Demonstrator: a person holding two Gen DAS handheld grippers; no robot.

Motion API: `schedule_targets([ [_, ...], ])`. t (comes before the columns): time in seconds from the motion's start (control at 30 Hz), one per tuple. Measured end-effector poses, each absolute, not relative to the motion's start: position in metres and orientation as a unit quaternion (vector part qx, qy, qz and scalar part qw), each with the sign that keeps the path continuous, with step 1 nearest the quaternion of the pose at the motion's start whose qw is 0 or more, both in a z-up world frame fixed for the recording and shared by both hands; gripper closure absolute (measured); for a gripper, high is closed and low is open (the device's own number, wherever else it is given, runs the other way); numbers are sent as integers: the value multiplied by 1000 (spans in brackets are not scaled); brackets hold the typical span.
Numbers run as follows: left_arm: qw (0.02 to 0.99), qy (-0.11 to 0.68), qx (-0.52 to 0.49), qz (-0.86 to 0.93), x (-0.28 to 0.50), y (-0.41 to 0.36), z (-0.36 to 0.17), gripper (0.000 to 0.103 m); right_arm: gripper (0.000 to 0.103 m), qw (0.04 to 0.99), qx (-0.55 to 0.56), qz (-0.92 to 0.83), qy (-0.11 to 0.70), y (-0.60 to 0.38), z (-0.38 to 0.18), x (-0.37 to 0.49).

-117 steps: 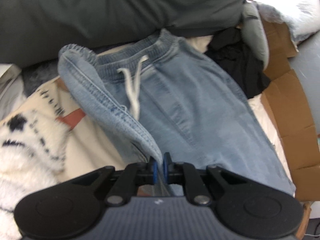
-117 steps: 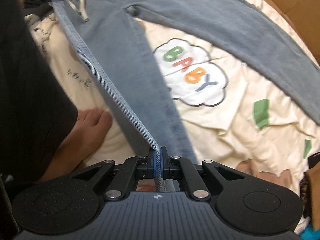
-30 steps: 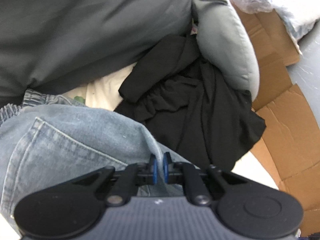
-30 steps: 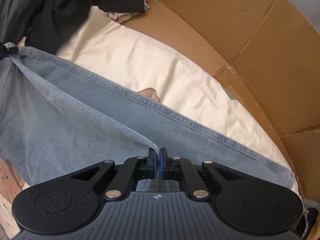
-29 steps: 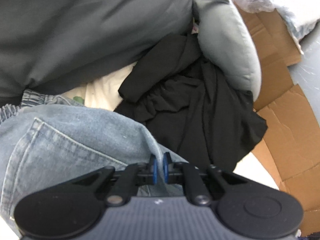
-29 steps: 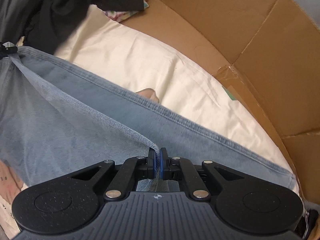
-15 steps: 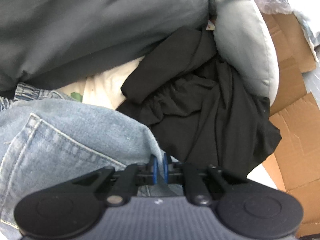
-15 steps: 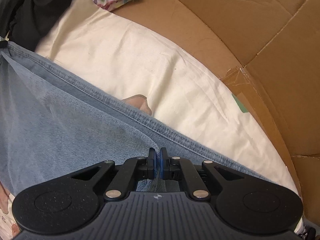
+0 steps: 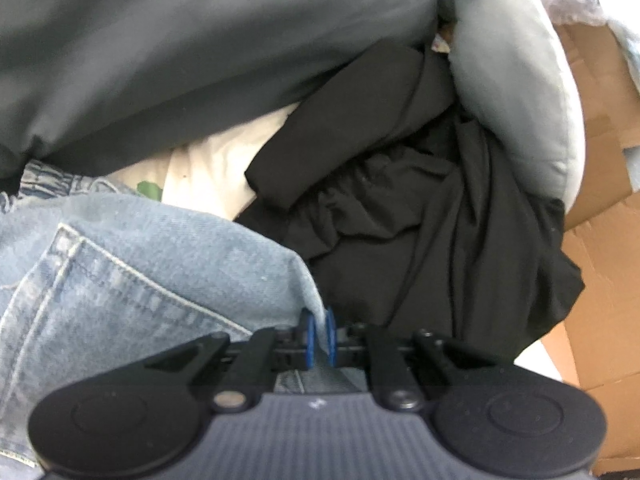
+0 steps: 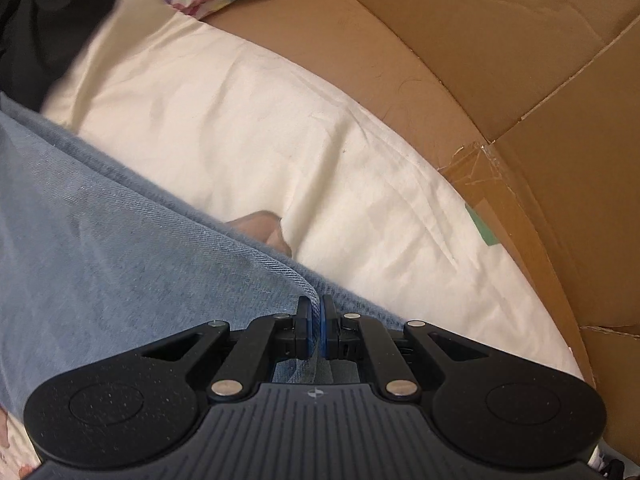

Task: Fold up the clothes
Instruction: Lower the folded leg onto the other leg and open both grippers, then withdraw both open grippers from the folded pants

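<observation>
Left wrist view: left hand-held gripper point(image 9: 319, 334) is clamped on the jeans point(image 9: 132, 280) at a folded edge near the back pocket; black cloth point(image 9: 420, 220) lies just beyond. Right hand-held gripper point(image 10: 315, 330) is clamped on a denim fold further along the leg, which runs lengthwise between the two. Past the jeans, bare sheet point(image 10: 280, 140) gives room; cardboard point(image 10: 500, 60) bounds it, so I judge the lay-down should stay short of that edge
</observation>
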State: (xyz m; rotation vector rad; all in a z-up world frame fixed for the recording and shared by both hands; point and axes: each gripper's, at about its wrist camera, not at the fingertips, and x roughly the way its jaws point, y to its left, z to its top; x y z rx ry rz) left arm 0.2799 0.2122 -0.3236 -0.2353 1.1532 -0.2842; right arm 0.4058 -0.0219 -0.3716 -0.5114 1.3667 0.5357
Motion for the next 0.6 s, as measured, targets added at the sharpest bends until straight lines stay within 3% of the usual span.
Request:
schedule_targets([
  [0.23,835,516,-104,-160,261,217,-305,85,98,734,-211,224,606,-29,-377,401],
  [0.3,837,510,-95,-173,253,218,-299,85,90,744,-206,220,597,-33,-369,397],
  [0.33,836,509,-89,-182,249,218,-298,85,79,749,-204,217,593,-36,-364,395],
  [0.4,831,512,-77,-202,240,215,-296,84,70,758,-192,212,586,-43,-352,393],
  [0.53,828,510,-60,-226,234,202,-291,77,61,781,-161,211,566,-60,-323,383],
  [0.6,826,509,-52,-237,230,196,-289,67,60,794,-147,206,553,-70,-310,374],
])
